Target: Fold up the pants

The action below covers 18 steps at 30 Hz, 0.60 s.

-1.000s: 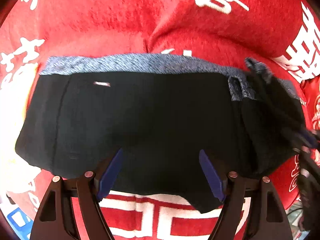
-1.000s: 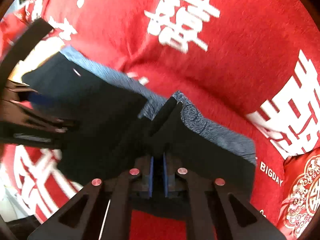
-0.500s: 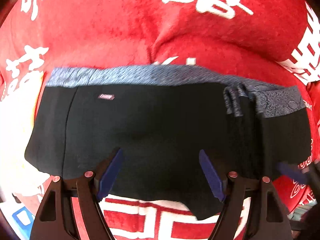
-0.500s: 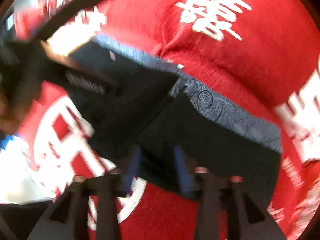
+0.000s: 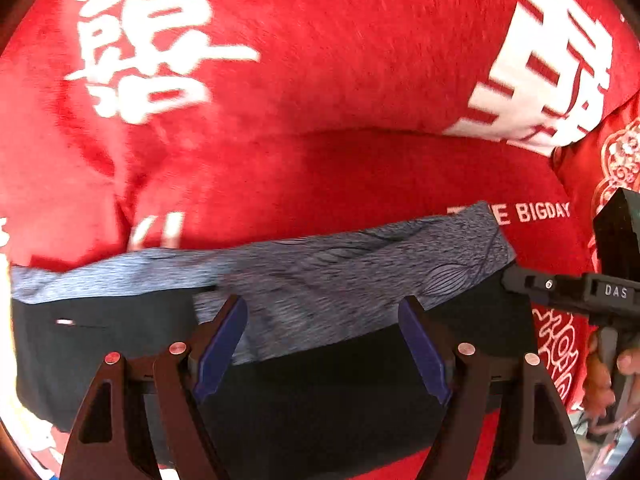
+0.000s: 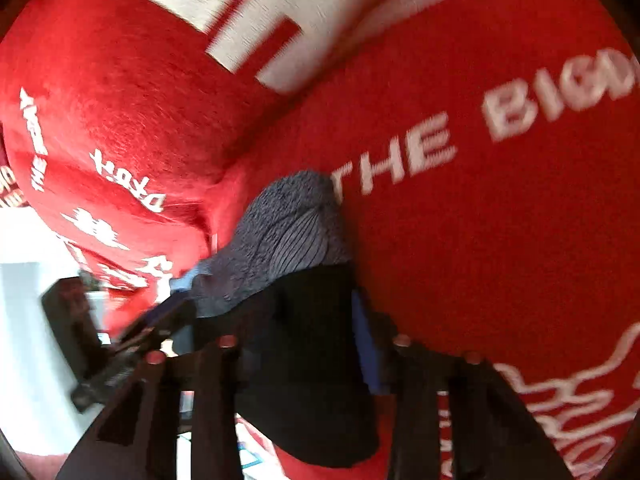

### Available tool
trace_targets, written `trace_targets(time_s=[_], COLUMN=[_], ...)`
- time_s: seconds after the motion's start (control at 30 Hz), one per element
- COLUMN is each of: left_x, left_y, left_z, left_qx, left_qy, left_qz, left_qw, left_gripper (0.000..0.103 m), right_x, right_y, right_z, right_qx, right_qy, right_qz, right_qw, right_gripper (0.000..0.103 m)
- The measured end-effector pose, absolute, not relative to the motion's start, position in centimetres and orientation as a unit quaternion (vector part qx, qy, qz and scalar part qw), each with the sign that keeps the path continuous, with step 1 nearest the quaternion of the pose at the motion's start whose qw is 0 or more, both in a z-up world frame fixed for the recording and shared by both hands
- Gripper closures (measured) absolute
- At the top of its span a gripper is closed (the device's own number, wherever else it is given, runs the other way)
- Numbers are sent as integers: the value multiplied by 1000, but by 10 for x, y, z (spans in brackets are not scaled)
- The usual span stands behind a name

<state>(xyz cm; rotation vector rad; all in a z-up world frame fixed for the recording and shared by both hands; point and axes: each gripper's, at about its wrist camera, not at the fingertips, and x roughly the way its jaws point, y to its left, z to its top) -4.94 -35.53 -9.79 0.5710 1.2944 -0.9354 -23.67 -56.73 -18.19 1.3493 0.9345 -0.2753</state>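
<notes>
The pants [image 5: 320,392] are black with a grey patterned waistband [image 5: 340,268] and lie folded on a red blanket [image 5: 320,80]. My left gripper [image 5: 322,344] is open and hovers over the pants' middle with its blue pads [image 5: 218,348] wide apart. My right gripper [image 6: 280,332] is open, its jaws either side of the right edge of the pants [image 6: 304,360], with the waistband corner [image 6: 292,236] ahead of it. In the left wrist view the right gripper's body [image 5: 580,292] reaches the pants' right edge. The right view is blurred.
The red blanket with white characters and "THE BIGDAY" lettering [image 5: 532,212] covers humped cushions behind the pants. A patterned red cushion [image 5: 616,160] sits at the far right. White floor or furniture [image 6: 24,320] shows at the left in the right wrist view.
My right gripper let go of the pants fold and opened, then swung to the pants' right edge. My left gripper moved right and closer to the waistband, still open.
</notes>
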Motion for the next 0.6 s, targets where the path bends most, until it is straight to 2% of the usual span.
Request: trace_targets(time_s=[0.07, 0.17, 0.2, 0.23, 0.27, 0.33, 0.57, 0.6], left_x=[-53, -55, -55, -56, -53, -44, -46, -40], left_y=[-357, -339, -334, -329, -319, -300, -267, -258], left_z=[-112, -122, -123, -126, -135, -140, -123, -117], left_qx=[277, 284, 293, 312, 312, 263, 272, 263], left_qy=[573, 569, 563, 555, 567, 602, 586, 586], left_qz=[-398, -397, -394, -383, -369, -362, -338, -326], left_qw=[661, 662, 665, 669, 667, 661, 685, 694], left_gripper=[24, 24, 20, 7, 4, 4, 4, 4], right_x=[-239, -239, -239, -239, -237, -235, -221, -217], right_y=[-565, -548, -545, -542, -541, -537, -487, -475], right_z=[-179, -159, -157, -157, -158, -161, -109, -100], right_qx=[619, 598, 587, 576, 566, 555, 383, 356], right_qy=[397, 407, 417, 426, 436, 452, 512, 517], right_qz=[-101, -79, -83, -92, -106, -137, -235, -234], right_qw=[670, 686, 689, 692, 692, 685, 733, 742], right_gripper=[75, 76, 76, 75, 75, 60, 57, 52])
